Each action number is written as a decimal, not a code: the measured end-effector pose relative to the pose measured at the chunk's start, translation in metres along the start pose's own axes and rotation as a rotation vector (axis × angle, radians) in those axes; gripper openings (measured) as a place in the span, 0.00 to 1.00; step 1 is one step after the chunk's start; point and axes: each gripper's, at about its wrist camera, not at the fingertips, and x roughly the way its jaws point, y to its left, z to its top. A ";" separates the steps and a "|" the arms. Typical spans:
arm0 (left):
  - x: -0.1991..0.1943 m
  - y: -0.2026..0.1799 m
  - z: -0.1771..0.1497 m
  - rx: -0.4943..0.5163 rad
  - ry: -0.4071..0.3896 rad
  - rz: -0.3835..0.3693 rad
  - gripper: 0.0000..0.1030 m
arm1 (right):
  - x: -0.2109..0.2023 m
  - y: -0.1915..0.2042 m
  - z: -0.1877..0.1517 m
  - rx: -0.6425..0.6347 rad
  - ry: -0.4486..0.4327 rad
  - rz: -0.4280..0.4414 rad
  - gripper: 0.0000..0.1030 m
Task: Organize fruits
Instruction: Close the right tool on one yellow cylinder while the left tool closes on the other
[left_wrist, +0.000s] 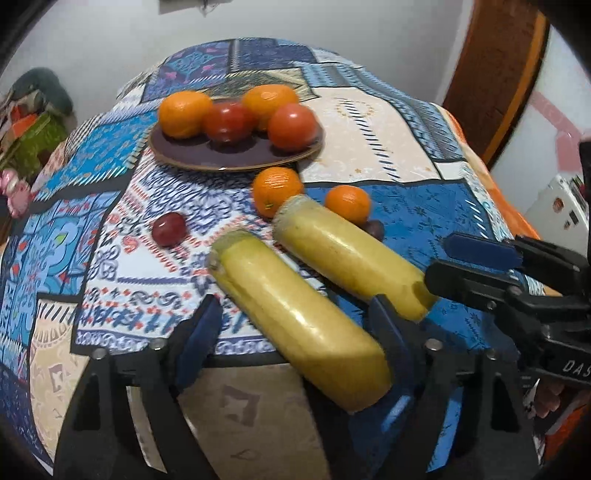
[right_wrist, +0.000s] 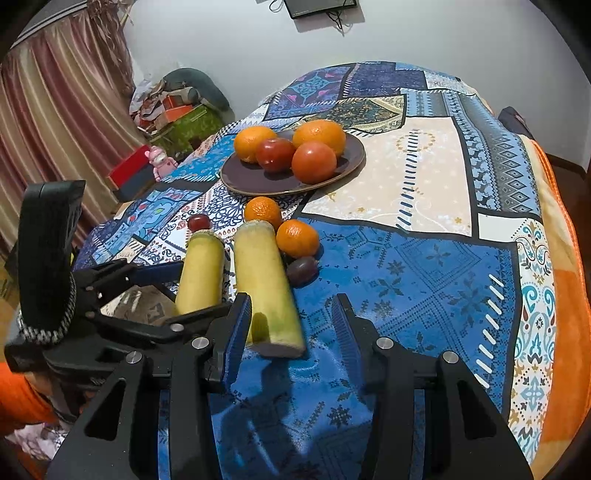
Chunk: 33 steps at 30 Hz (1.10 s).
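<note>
Here, nearest of all, the left gripper (left_wrist: 291, 332) stands wide, and one yellow banana piece (left_wrist: 299, 317) lies between its fingers, its cut end close to the right-hand pad. I cannot tell from either view whether that pad touches it; nothing is clamped. The right gripper (right_wrist: 291, 325) is likewise spread wide and holds nothing, with the second banana piece (right_wrist: 264, 284) just ahead, its near cut end sitting toward the left finger, not centred in the gap.

Both pieces lie almost parallel, just beside each other, long axes running away from the tools toward the plate (right_wrist: 240, 181). So each gripper looks along its piece, end-on, and each hand has its own piece nearer. My judgement: a grasp across the width means closing over the near end, and the right tool needs to shift left first.

Beyond the far ends sit two loose oranges (right_wrist: 297, 238) and two dark grapes (right_wrist: 302, 270), then the plate holding two oranges and two red fruits on the patterned cloth (right_wrist: 424, 266).
</note>
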 end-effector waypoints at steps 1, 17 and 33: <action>0.000 -0.001 0.000 0.007 0.002 -0.002 0.70 | 0.000 -0.001 -0.001 0.003 0.000 0.002 0.42; -0.023 0.047 -0.003 0.008 0.000 -0.015 0.37 | 0.035 0.026 0.009 -0.031 0.072 0.038 0.40; 0.010 0.039 0.015 0.064 0.021 -0.021 0.35 | 0.065 0.034 0.021 -0.088 0.120 -0.009 0.35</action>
